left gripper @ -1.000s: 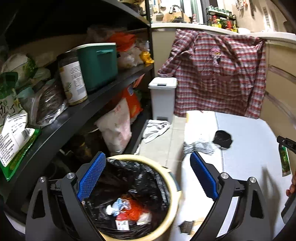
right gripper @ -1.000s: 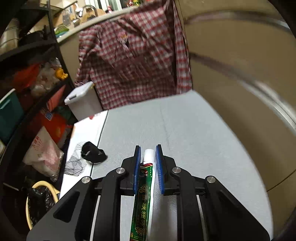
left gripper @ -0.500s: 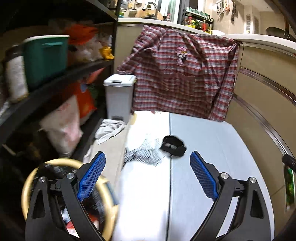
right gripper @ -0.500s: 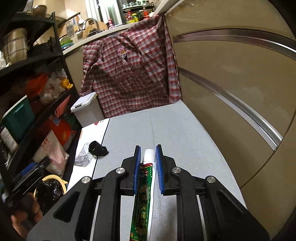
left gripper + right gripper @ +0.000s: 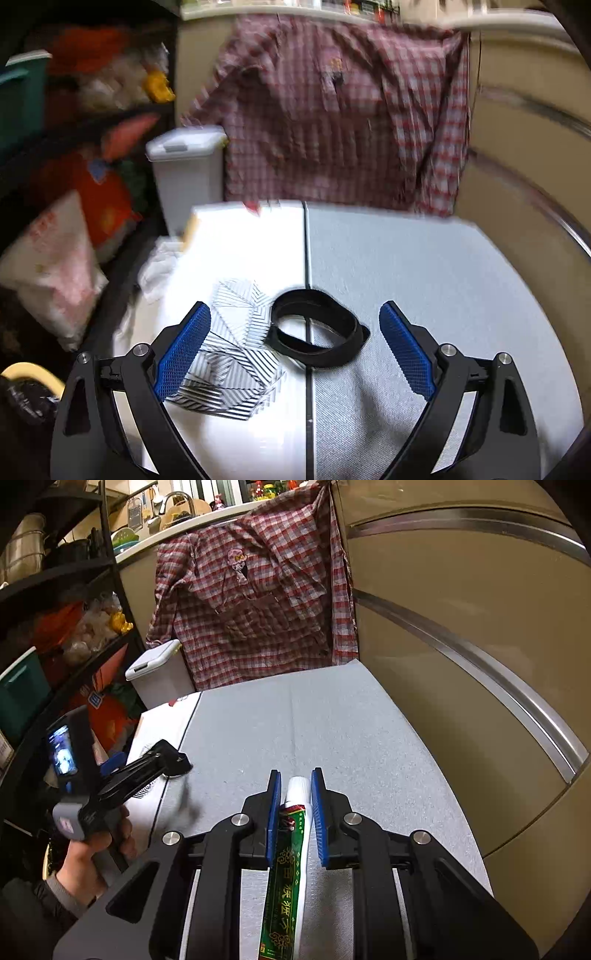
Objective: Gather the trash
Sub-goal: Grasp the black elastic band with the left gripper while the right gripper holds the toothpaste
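On the grey tabletop [image 5: 424, 280], the spread left gripper [image 5: 291, 350] should straddle the black band [image 5: 317, 341] squarely; the right gripper [image 5: 294, 812] clamps a toothpaste tube [image 5: 291, 849].

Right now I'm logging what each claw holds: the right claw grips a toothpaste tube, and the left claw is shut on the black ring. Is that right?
Not quite. The left claw is open, not shut on the black ring; the left wrist view shows its pads standing wide on either side of the ring, which lies on the table. The right claw does grip the toothpaste tube.
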`<state>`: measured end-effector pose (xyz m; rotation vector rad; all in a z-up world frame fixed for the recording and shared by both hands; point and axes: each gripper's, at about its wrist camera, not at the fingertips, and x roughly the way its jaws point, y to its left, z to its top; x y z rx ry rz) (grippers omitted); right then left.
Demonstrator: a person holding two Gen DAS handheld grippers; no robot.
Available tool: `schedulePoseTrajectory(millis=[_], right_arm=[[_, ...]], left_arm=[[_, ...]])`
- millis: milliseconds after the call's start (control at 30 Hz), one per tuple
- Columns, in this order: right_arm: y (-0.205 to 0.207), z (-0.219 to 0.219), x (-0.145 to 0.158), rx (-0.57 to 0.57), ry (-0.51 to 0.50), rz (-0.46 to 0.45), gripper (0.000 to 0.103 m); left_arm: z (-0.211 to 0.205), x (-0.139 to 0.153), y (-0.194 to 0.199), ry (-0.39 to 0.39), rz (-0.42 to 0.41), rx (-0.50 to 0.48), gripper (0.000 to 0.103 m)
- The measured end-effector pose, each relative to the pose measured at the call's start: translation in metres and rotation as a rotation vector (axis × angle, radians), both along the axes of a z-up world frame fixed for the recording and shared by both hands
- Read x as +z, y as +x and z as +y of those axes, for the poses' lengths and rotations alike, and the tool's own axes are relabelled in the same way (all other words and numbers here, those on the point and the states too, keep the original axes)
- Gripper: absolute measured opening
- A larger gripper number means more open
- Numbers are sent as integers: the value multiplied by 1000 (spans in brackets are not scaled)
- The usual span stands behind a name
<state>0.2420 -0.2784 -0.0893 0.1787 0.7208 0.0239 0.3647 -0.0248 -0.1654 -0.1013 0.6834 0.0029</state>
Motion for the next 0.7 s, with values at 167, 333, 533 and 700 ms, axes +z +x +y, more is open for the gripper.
schedulePoseTrajectory(millis=[167, 333, 533, 700], right_arm=[[5, -1, -9, -6, -1, 26, 17], [5, 0, -9, -7, -12, 23, 17], [1, -1, -4, -5, -13, 11, 17], [-6, 1, 1, -4, -8, -6, 17]], left_arm=[[6, -10, 17, -83, 65, -31, 44], [-2, -10, 11, -63, 42, -87, 6], [-7, 10, -10, -22, -25, -126, 5], [-1, 42, -36, -10, -69, -134, 5]])
